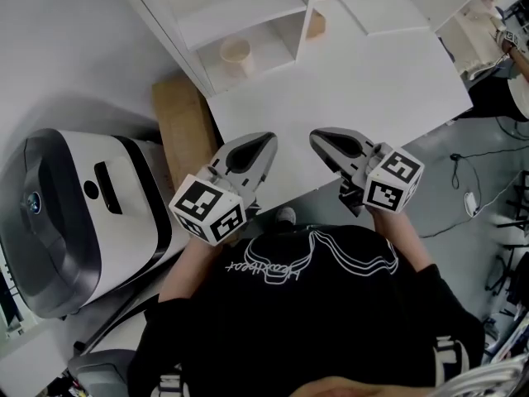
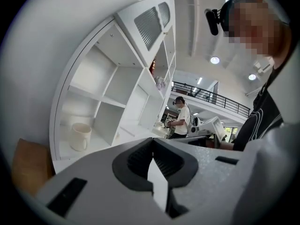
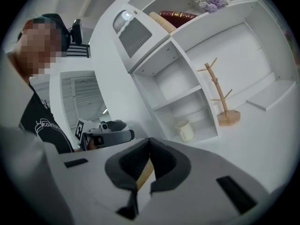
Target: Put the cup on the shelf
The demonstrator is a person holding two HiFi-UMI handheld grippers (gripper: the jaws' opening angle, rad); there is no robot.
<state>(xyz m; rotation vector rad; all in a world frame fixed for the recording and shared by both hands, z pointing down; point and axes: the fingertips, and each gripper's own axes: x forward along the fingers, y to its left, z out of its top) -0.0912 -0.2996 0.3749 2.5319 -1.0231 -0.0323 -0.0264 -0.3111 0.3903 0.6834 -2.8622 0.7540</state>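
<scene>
Head view shows the white table [image 1: 355,81] across the upper middle of the frame, the cup [image 1: 235,54] standing in a low compartment of the shelf [image 1: 248,15] at upper left, the left gripper [image 1: 266,143] and right gripper [image 1: 318,139] both closed tight on nothing above the table's near edge, and grey floor [image 1: 446,197] at right.
</scene>
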